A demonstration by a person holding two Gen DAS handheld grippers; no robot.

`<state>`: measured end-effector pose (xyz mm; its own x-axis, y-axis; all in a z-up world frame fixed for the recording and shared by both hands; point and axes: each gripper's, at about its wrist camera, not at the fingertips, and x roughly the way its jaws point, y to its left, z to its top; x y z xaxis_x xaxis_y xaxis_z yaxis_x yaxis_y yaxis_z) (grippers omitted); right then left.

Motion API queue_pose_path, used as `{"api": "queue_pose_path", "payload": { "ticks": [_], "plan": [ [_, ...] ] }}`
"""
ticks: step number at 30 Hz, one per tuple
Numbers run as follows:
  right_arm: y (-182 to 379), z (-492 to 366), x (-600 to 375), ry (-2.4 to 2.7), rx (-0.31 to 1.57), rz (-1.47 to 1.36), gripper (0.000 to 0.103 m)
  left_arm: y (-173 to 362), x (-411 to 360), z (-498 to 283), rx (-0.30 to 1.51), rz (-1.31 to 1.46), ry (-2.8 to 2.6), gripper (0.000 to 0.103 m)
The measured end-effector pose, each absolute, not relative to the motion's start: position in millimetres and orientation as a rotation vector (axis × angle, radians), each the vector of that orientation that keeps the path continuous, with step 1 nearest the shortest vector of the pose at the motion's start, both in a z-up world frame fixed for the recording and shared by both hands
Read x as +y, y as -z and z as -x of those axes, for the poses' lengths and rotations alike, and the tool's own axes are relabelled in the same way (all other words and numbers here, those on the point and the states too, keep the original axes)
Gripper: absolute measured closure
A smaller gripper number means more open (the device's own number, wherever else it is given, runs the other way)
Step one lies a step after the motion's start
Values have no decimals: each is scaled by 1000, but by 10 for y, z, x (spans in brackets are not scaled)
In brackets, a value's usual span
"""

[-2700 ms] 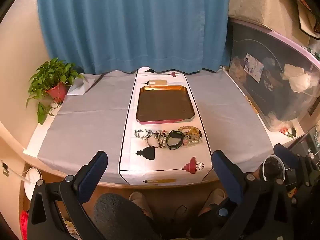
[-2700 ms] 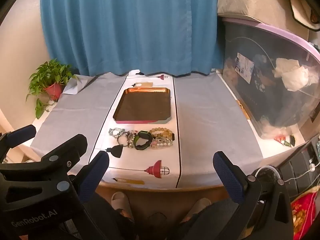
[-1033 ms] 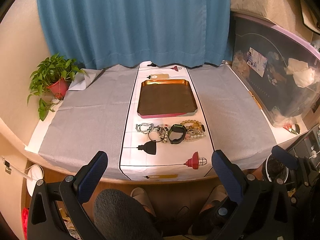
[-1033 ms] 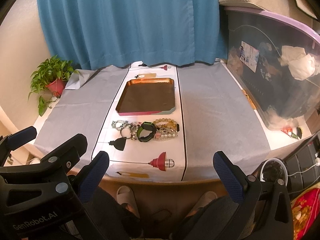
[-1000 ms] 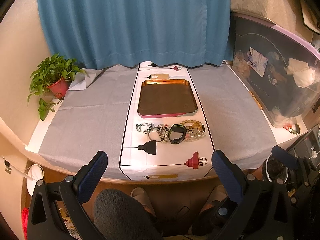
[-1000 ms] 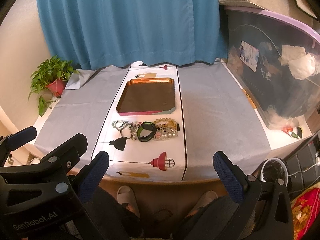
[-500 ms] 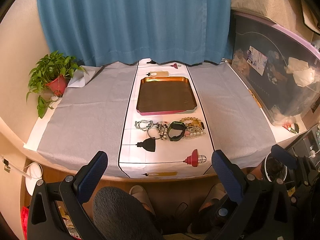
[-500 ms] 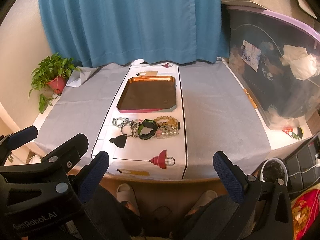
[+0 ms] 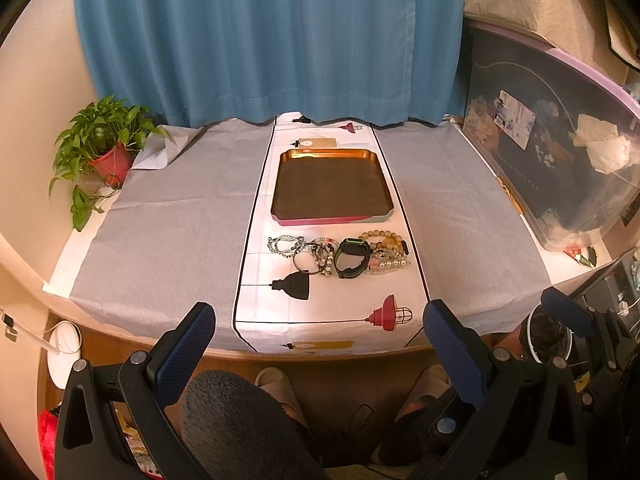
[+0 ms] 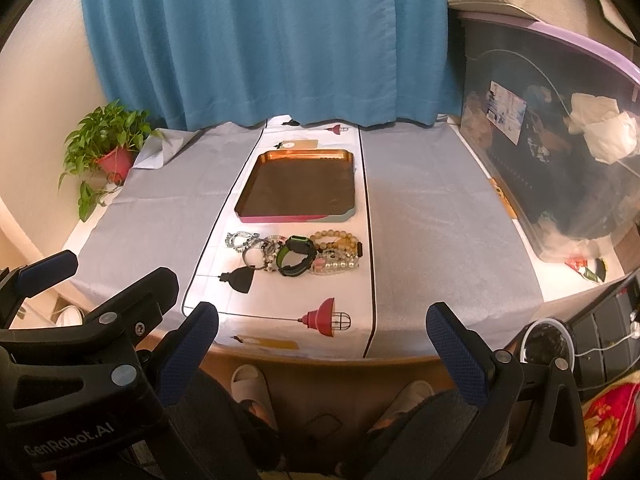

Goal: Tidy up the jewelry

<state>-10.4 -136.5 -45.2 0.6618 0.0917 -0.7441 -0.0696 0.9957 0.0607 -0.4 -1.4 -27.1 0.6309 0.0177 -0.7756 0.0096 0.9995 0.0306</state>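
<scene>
A row of jewelry lies on the white runner: a silver chain bracelet [image 9: 285, 243], thin bangles [image 9: 314, 258], a black-and-green watch [image 9: 352, 258], wooden beads [image 9: 384, 237] and pearl bracelets [image 9: 390, 264]. Behind them sits an empty tray [image 9: 331, 191] with a gold and pink rim. My left gripper [image 9: 320, 334] is open, hanging off the table's near edge, well short of the jewelry. My right gripper [image 10: 322, 334] is open too, at the same edge. In the right wrist view the watch [image 10: 296, 258] and tray [image 10: 298, 190] lie ahead; the left gripper's body shows at lower left.
A potted plant [image 9: 106, 148] stands at the table's far left corner. A large clear storage bin [image 9: 560, 152] lines the right side. A blue curtain [image 9: 272, 40] hangs behind. Grey cloth [image 9: 176, 216] covers both table sides. A person's slippers [image 10: 248, 380] show below the edge.
Both grippers have risen and drifted slightly toward the table, so the jewelry and tray sit lower and larger in view. Both stay open; nothing on the table has moved.
</scene>
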Motion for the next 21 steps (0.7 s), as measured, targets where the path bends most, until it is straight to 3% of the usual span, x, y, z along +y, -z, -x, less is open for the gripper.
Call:
{"api": "queue_pose_path", "payload": {
  "ticks": [9, 14, 21],
  "plan": [
    [699, -91, -1354, -105, 882, -19, 0, 548, 56, -140, 900, -20, 10, 0],
    [1081, -276, -1311, -118, 904, 3, 0, 993, 155, -354, 949, 45, 71, 0],
    [1631, -597, -1383, -159, 783, 45, 0, 1677, 483, -693, 927, 157, 96, 0]
  ]
}}
